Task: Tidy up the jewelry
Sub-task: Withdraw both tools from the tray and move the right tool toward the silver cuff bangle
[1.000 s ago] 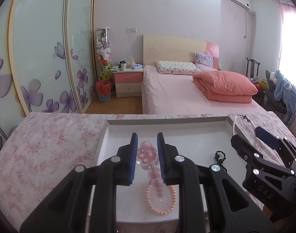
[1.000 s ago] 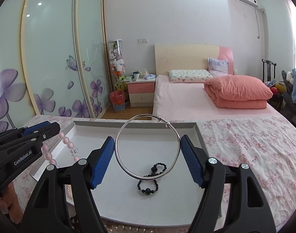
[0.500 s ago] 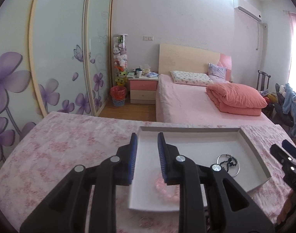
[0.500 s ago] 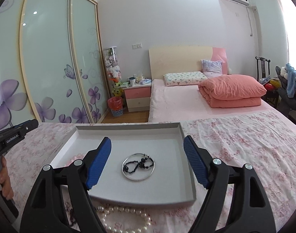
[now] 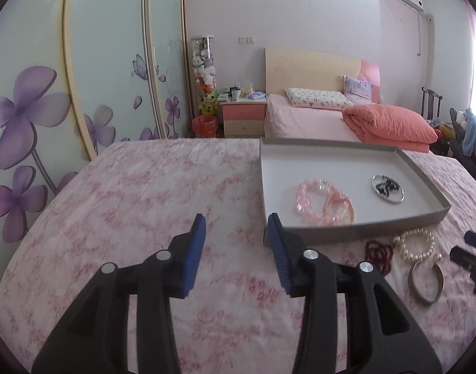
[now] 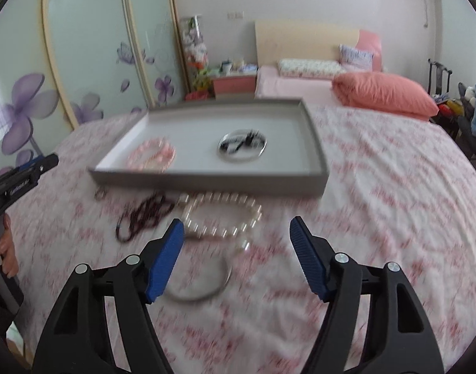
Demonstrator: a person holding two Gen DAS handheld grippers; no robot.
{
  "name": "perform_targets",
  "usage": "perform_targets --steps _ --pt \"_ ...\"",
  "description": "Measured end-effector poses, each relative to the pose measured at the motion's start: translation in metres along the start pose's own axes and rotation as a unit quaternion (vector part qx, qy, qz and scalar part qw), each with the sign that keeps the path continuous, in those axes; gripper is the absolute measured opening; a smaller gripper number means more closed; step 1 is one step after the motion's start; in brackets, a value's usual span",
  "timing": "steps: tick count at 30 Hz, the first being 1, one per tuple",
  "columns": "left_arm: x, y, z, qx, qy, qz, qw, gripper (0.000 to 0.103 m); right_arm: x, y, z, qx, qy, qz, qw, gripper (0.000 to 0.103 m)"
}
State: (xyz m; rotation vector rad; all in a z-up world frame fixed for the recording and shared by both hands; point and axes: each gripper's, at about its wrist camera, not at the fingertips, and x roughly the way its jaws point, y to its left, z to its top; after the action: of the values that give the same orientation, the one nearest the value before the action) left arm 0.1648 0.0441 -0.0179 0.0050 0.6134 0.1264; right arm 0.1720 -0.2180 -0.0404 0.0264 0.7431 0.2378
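A grey tray [image 5: 425,171] [image 6: 315,143] lies on the floral cloth. In it are pink bead bracelets [image 5: 323,199] [image 6: 152,155] and a silver ring bangle with a black bead string [image 5: 388,184] [image 6: 242,145]. In front of the tray lie a dark red bead string [image 5: 379,254] [image 6: 144,215], a pearl bracelet [image 5: 417,244] [image 6: 222,218] and a metal bangle [image 5: 425,280] [image 6: 200,283]. My left gripper [image 5: 234,227] is open and empty, left of the tray's near corner. My right gripper [image 6: 236,229] is open and empty above the pearl bracelet and bangle.
The floral-cloth table [image 5: 128,202] stretches wide to the left of the tray and to its right [image 6: 393,187]. A pink bed [image 5: 315,121], a nightstand [image 5: 244,118] and flowered wardrobe doors [image 5: 82,93] stand behind. A small ring [image 6: 100,194] lies by the tray's near left corner.
Both grippers let go of their jewelry in the tray and drew back from it. The left one moved left and opened wider; the right one now hangs over the loose pieces in front.
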Motion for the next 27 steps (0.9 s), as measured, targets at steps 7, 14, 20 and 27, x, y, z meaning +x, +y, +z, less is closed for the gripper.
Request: perform_targets --steps 7,14,20,27 --pt "0.004 0.008 -0.012 -0.005 0.020 0.001 0.9998 0.050 0.009 0.025 -0.021 -0.018 0.054 -0.008 0.998 0.076" --pt "0.004 0.005 -0.013 -0.002 0.024 -0.005 0.9997 0.055 0.022 0.035 -0.023 -0.013 0.086 -0.018 0.996 0.077" --pt "0.006 0.002 -0.015 0.001 0.030 -0.008 0.9995 0.056 0.030 0.044 -0.021 -0.021 0.087 -0.031 0.996 0.077" --pt "0.008 0.000 -0.016 0.003 0.035 -0.010 0.9993 0.056 0.033 0.047 -0.018 -0.020 0.086 -0.037 0.995 0.075"
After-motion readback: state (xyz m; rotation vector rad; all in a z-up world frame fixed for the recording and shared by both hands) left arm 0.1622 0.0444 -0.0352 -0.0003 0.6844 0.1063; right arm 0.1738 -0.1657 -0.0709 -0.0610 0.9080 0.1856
